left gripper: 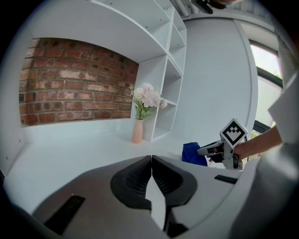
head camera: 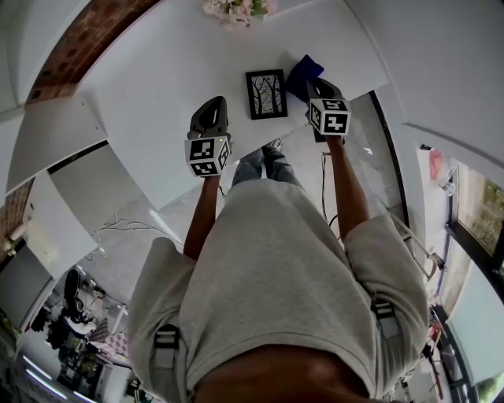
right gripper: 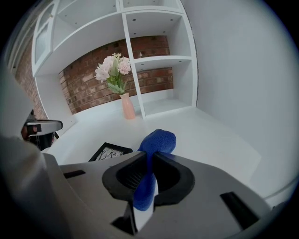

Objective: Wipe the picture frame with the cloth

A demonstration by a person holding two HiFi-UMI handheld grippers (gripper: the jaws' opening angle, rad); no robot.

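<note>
A black picture frame (head camera: 266,94) with a tree print lies flat on the white table (head camera: 157,94); the right gripper view shows its corner (right gripper: 110,151) at lower left. My right gripper (right gripper: 148,173) is shut on the blue cloth (right gripper: 156,144), which hangs through the jaws and bunches beyond them, just right of the frame (head camera: 303,76). My left gripper (head camera: 211,118) hovers left of the frame, its jaws shut with nothing between them (left gripper: 152,169). The left gripper view shows the cloth (left gripper: 194,153) and the right gripper (left gripper: 223,148) at the right.
A pink vase of pale flowers (head camera: 236,9) stands at the back of the table (right gripper: 122,105). White shelves (right gripper: 159,60) and a brick wall (left gripper: 74,84) rise behind it. The table's front edge runs just under both grippers.
</note>
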